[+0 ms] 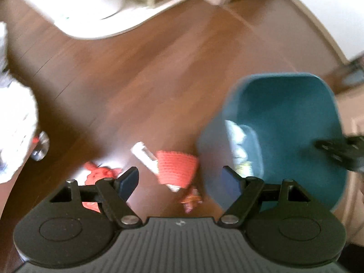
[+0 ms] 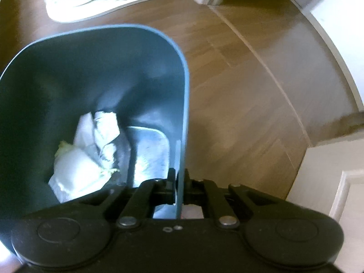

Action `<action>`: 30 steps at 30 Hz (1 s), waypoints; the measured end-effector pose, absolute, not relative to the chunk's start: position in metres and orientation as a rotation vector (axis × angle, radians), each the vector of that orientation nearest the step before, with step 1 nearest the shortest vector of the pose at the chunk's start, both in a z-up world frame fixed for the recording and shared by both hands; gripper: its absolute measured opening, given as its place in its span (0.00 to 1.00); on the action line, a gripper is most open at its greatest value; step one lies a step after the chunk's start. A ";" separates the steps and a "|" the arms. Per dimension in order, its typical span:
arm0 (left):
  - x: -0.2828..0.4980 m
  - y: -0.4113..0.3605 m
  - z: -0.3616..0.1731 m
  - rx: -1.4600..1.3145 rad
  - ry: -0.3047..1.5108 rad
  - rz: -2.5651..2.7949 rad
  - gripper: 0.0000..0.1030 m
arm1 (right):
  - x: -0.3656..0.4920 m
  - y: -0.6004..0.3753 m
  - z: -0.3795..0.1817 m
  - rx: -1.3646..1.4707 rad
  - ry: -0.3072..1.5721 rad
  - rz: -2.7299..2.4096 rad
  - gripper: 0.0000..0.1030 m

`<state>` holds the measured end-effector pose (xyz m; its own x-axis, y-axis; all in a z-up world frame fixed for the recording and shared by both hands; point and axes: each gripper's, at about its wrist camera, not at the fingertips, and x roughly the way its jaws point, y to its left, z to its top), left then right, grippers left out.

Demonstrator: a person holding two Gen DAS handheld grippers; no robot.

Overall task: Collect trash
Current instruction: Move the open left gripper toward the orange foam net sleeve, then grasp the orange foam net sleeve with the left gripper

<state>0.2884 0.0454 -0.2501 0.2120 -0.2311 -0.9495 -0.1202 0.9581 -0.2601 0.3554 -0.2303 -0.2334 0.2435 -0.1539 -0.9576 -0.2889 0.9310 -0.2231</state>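
One teal plastic bin (image 2: 95, 68). Three crumpled white paper pieces (image 2: 91, 145) inside. On floor: two orange-red knitted pieces (image 1: 176, 167), one white wrapper (image 1: 144, 153), one clear bottle (image 1: 41, 145).

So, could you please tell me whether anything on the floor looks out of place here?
Yes: an orange knitted piece, a white wrapper and small orange scraps lie scattered on the wooden floor beside the blue bin, not inside it with the crumpled paper.

Brown wood-plank floor (image 1: 141, 72) (sunlit in patches) meets white baseboard (image 2: 327, 52).
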 end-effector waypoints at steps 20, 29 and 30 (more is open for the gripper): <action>0.322 -0.013 -0.427 -0.242 1.585 -0.093 0.76 | 0.356 -0.275 -0.231 -0.311 1.316 -0.046 0.08; 0.331 -0.032 -0.489 -0.228 1.662 -0.084 0.76 | 0.363 -0.284 -0.230 -0.300 1.329 -0.031 0.09; 0.331 -0.035 -0.494 -0.218 1.669 -0.084 0.76 | 0.363 -0.284 -0.230 -0.303 1.329 -0.030 0.09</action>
<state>0.3312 -0.0347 -0.4936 -0.0953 -0.1924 -0.9767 -0.0934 0.9785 -0.1837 0.3633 -0.2839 -0.2299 0.2450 -0.1938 -0.9500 -0.1506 0.9603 -0.2347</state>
